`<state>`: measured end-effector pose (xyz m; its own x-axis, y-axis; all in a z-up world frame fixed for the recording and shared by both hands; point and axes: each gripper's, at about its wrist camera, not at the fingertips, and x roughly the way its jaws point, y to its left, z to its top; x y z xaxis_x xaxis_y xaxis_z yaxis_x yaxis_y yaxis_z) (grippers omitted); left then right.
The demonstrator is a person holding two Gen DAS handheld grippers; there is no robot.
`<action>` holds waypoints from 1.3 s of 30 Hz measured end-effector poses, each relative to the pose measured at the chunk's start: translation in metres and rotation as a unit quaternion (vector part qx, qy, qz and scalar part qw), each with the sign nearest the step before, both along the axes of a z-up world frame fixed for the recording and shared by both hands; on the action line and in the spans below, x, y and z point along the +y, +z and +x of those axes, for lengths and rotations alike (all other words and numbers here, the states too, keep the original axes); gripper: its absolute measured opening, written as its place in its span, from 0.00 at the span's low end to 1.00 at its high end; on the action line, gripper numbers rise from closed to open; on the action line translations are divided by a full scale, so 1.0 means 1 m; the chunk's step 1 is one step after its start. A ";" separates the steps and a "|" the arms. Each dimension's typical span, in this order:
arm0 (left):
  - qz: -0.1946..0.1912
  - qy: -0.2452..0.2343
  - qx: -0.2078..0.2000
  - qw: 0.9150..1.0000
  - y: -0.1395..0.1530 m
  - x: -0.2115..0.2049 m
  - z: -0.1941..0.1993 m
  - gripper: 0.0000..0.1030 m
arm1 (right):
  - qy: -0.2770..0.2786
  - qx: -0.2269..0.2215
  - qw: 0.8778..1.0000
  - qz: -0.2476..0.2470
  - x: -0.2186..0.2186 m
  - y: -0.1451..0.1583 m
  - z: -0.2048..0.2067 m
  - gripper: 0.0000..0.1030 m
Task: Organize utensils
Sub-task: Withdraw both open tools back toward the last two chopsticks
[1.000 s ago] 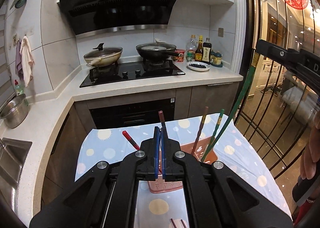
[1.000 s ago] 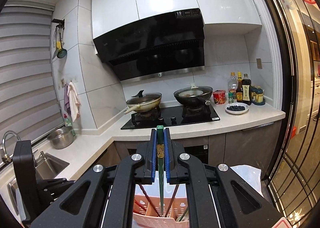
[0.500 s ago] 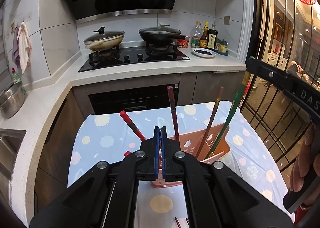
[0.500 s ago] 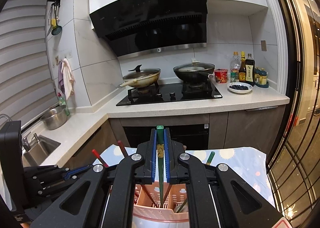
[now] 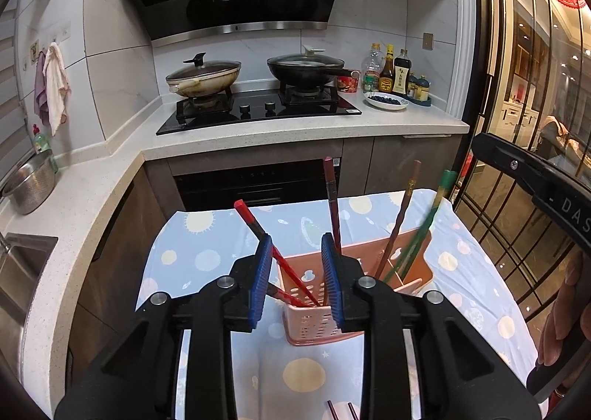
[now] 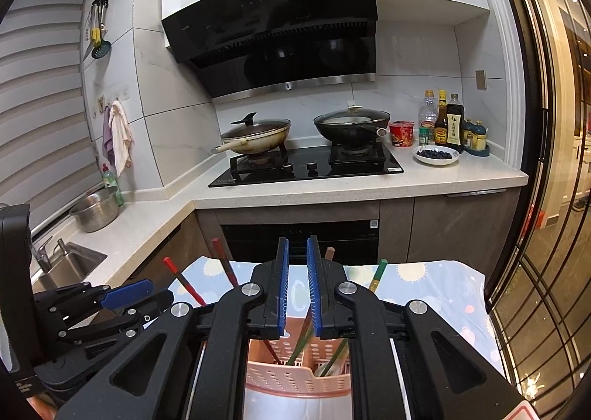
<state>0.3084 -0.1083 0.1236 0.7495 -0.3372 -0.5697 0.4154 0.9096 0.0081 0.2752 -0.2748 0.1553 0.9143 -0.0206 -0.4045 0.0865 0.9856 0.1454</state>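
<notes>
A home kitchen lies ahead, with a gas hob carrying two lidded pans on a pale stone counter, and nearer the cameras a small table under a blue cloth with sun prints. On that cloth stands the pink perforated utensil holder, its chopsticks leaning out at angles: a red chopstick tilted left, a dark brown one nearly upright, another brown one and a green chopstick slanting right.

The left gripper has just been opening; its blue pads stand apart with the red stick passing between them, not pinched. The right gripper has also just been parting its pads, which now show a narrow gap with nothing clamped; the green chopstick stands free in the holder below it.

These sticks look light, stiff and smooth, probably lacquered, so they may slip or pivot in a loose pinch. A hold on the upper shaft, square across the pads, should suit them best. The holder itself seems light plastic and could tip if a stick is levered sideways. Two more stick ends show at the near table edge.
</notes>
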 end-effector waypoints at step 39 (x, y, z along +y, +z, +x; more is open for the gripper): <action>0.005 0.014 0.045 0.999 -0.071 0.054 -0.143 0.37 | 0.040 0.115 0.993 0.007 0.064 -0.111 -0.199 0.11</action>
